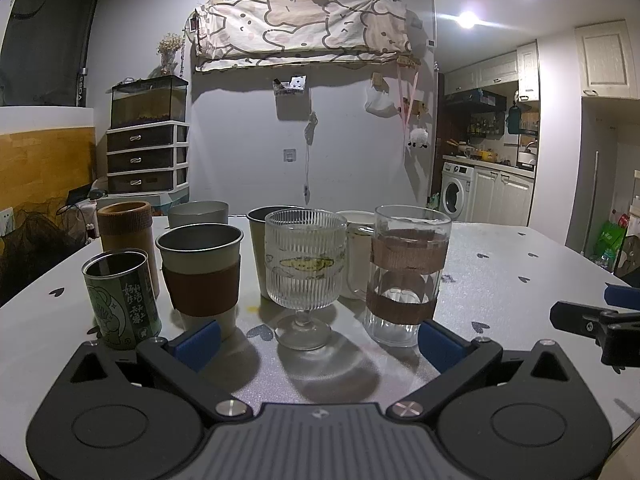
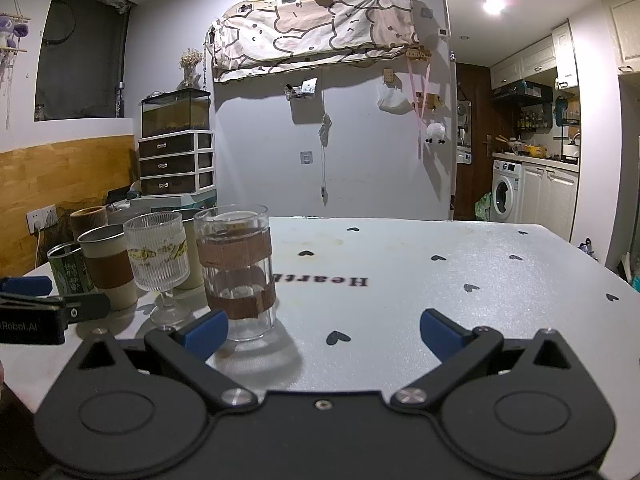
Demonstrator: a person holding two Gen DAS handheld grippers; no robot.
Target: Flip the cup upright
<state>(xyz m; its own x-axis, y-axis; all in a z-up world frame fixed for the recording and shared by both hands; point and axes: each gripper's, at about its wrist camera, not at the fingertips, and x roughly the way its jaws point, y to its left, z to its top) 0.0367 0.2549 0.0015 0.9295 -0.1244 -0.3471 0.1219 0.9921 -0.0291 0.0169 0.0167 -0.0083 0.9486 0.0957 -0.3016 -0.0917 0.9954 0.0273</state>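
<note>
Several cups stand upright in a cluster on the white table (image 1: 520, 264). A ribbed stemmed glass (image 1: 306, 268) stands just ahead of my open, empty left gripper (image 1: 318, 344). A tall clear glass with two brown bands (image 1: 406, 272) stands to its right. In the right wrist view the banded glass (image 2: 236, 268) stands beside the left fingertip (image 2: 206, 334) of my open, empty right gripper (image 2: 324, 334), and the stemmed glass (image 2: 158, 260) is further left. The right gripper's side shows at the right edge of the left wrist view (image 1: 596, 320).
A green tin (image 1: 120, 300), a cup with a brown sleeve (image 1: 202, 276), a brown cardboard cup (image 1: 126, 232), a metal cup (image 1: 198, 212) and a white mug (image 1: 360, 256) crowd the left part. The table's right part (image 2: 460, 280) bears heart prints.
</note>
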